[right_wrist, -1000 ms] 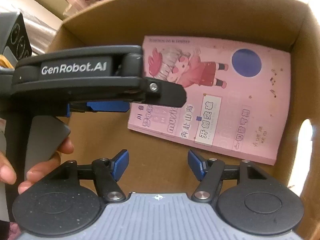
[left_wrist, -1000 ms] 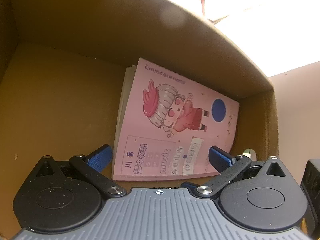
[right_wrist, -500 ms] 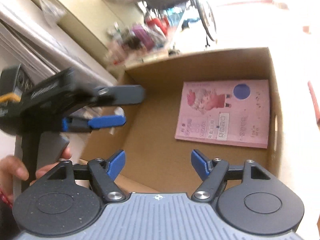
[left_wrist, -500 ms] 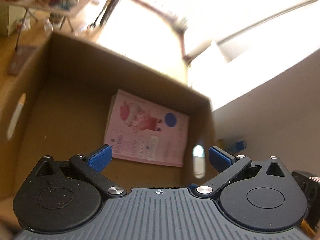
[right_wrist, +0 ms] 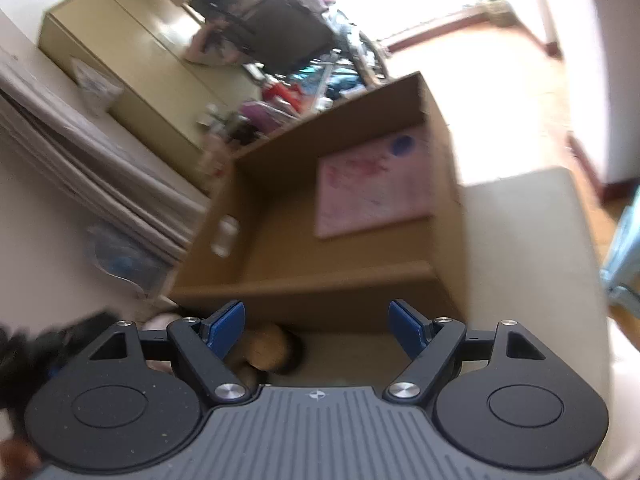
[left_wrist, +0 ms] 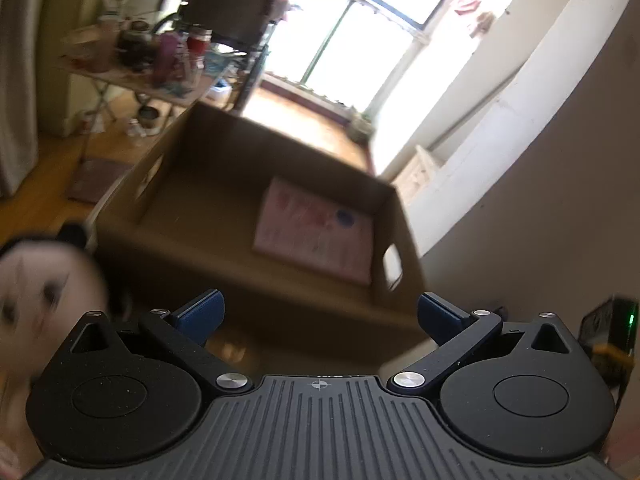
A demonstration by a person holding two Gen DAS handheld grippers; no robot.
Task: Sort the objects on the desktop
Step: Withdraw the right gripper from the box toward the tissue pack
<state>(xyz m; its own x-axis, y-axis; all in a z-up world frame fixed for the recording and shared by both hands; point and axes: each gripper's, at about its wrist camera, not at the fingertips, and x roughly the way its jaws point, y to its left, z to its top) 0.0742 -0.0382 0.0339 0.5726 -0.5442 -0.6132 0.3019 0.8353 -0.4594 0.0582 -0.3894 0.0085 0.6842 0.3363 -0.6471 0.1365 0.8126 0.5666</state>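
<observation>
Both grippers, left (left_wrist: 318,312) and right (right_wrist: 316,326), gape outside the box's (left_wrist: 248,300) near rim; blurry.

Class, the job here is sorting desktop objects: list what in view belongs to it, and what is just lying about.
Belongs to the job:
cardboard box
pink book lying in the box
left gripper, open
right gripper, open

Just lying about:
cluttered folding table
cabinet
</observation>
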